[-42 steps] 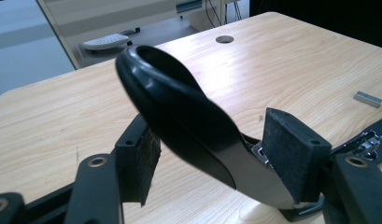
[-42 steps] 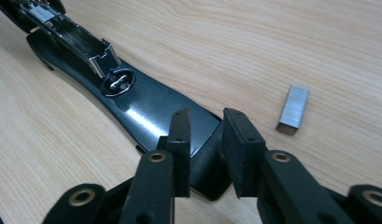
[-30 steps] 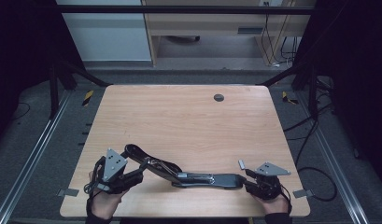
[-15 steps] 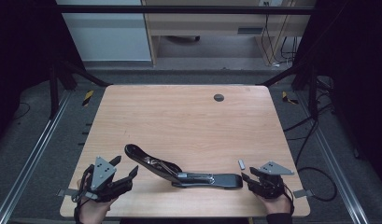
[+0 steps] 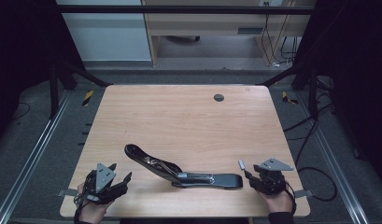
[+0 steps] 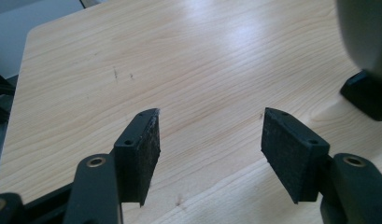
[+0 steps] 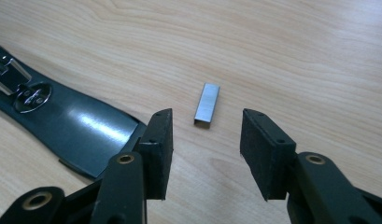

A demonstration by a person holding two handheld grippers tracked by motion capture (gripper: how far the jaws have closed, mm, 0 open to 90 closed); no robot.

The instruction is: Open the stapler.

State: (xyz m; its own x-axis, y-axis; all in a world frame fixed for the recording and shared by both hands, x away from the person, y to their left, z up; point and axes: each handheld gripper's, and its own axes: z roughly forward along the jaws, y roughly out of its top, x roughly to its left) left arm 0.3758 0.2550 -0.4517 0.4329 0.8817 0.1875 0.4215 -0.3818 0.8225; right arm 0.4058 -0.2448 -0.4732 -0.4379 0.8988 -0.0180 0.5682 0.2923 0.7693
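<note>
- In my left gripper view, a dark blurred shape (image 6: 366,42) fills the top right corner, cut by the frame; I cannot tell what it is.
- In my right gripper view, the open stapler (image 7: 62,116) runs off the left edge.
- From the high view, the staple strip (image 5: 242,164) is too small for detail.
- My hands are cropped at the bottom edge there.

An opened stapler (image 5: 179,170) lies on the table (image 5: 188,121) near its front edge; a staple strip (image 5: 241,164) lies just right of it, toward the front right corner.
</note>
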